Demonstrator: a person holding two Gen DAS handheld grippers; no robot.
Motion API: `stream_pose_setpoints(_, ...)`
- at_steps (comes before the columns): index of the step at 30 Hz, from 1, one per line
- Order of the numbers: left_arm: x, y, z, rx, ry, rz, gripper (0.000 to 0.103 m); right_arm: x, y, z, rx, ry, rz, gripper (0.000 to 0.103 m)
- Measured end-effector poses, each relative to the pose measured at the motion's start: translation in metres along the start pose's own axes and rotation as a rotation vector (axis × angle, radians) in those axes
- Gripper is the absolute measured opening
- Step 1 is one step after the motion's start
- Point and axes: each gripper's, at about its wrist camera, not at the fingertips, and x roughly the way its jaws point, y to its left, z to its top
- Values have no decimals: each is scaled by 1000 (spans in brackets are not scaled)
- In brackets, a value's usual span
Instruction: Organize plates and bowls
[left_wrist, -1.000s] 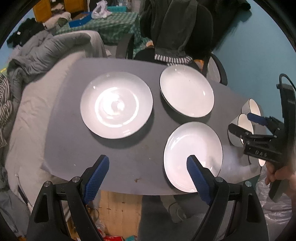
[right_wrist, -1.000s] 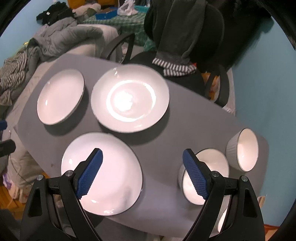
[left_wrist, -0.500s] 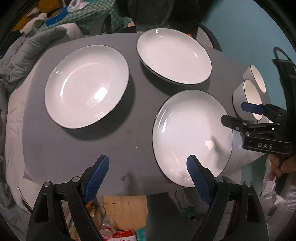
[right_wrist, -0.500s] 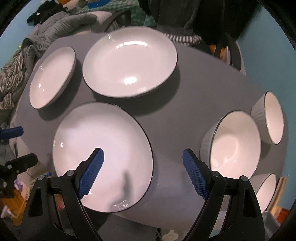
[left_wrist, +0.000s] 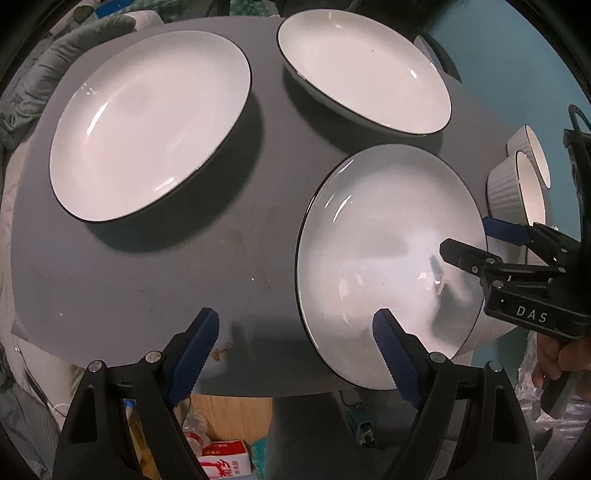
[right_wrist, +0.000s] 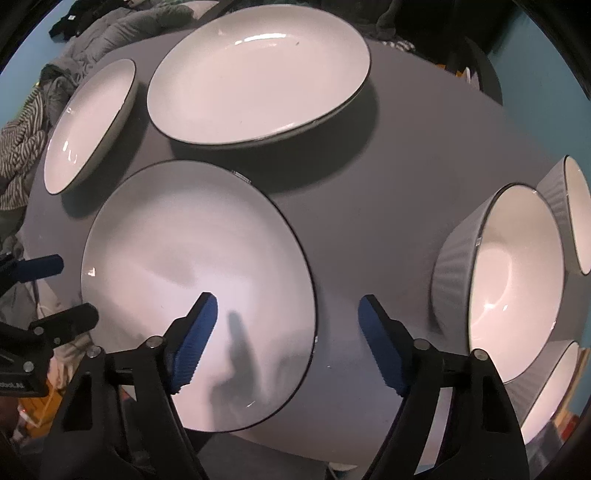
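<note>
Three white plates with dark rims lie on the grey table (left_wrist: 155, 280). The near plate (left_wrist: 388, 258) (right_wrist: 199, 295) sits by the front edge. My left gripper (left_wrist: 295, 343) is open, pointing down, and straddles this plate's left rim without touching it. My right gripper (right_wrist: 288, 325) straddles the same plate's right rim; its jaws are closing and the pads are still off the plate. Each gripper shows in the other's view, the right gripper (left_wrist: 472, 238) and the left gripper (right_wrist: 55, 288). Three ribbed white bowls (right_wrist: 509, 280) stand at the table's right end.
A second plate (left_wrist: 147, 122) lies at the left and a third plate (left_wrist: 362, 70) at the back. Crumpled clothing (right_wrist: 22, 155) lies past the table's left side. Boxes and bottles (left_wrist: 221, 454) lie on the floor below the front edge. A teal wall (left_wrist: 517, 55) stands to the right.
Both grippers have come down close over the near plate, so the plates look much larger. The right gripper's fingers stand slightly closer together than before.
</note>
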Motion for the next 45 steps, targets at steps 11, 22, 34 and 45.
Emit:
stream_pose_setpoints(11,5,3,7,-15,8,-32,72,12,1,1,-2,26,0,46)
stream_pose_setpoints(22,19,18,15,-107,49,-107,39,20,-28,19,51,76,64,39)
stream_pose_setpoints(34,25,7,17,-31,90,-122,28,23,-59,42,21,128,118,28)
stream_pose_setpoints(45,30,21,19,-78,107,-179,24,16,-77,41,63,168,186,21)
